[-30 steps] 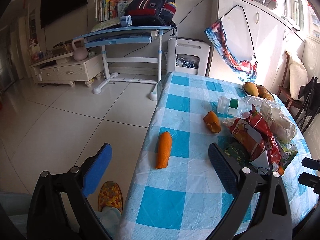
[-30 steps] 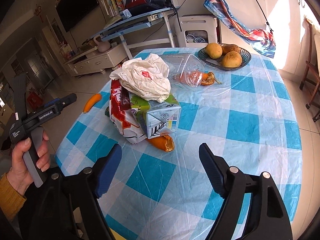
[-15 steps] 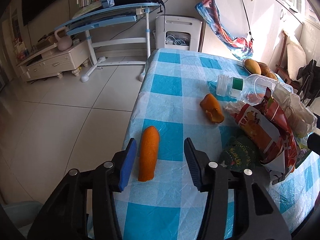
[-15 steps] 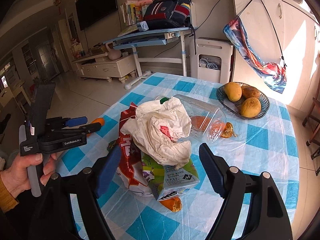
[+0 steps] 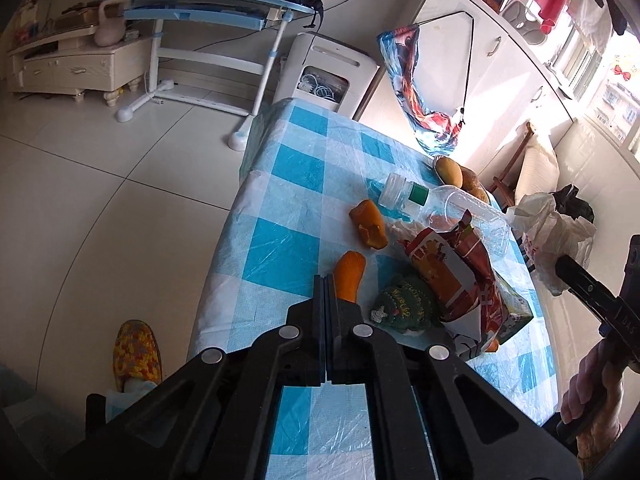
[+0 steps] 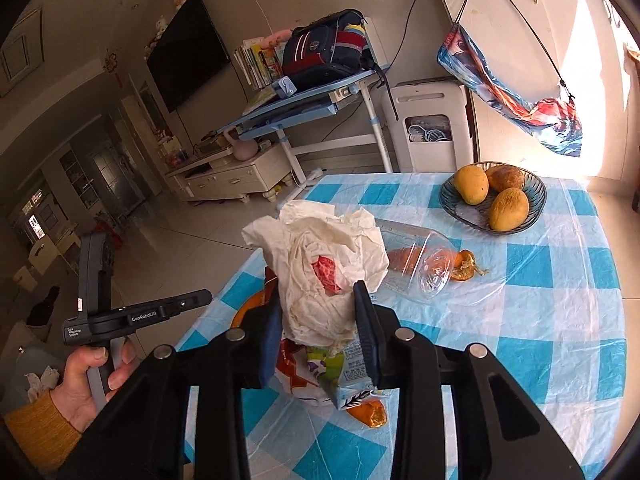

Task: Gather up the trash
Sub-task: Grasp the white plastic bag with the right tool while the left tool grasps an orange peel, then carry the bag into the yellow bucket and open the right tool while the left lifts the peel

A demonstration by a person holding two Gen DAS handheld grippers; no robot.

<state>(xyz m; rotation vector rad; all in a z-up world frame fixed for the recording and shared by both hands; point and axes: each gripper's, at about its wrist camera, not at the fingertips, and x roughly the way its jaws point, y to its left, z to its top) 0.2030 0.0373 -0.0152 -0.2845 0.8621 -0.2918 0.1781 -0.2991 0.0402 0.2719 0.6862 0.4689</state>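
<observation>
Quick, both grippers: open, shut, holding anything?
Left gripper: shut, jaws pressed together, empty; orange peel lies just beyond.
Right gripper: just closed on the crumpled white plastic bag.

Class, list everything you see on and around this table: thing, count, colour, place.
Table: one, blue-white check cloth, centre.
Plastic bag: one, white, held by right gripper.
Bottle: one, clear, lying behind plastic bag.
Peels: at least four, orange, scattered round the trash.
Snack bag: one, red, below plastic bag.
Carton: one, green-white, beside snack bag.
Knitted item: one, dark green, by snack bag.
Bowl: one, dark, far side, holding fruits.
Fruits: three, yellow-brown, in bowl.
Backpack: one, navy-red, on blue desk.
Left gripper: one, black, shut, beside a peel.
Right gripper: one, black, jaws just closed in on plastic bag.
</observation>
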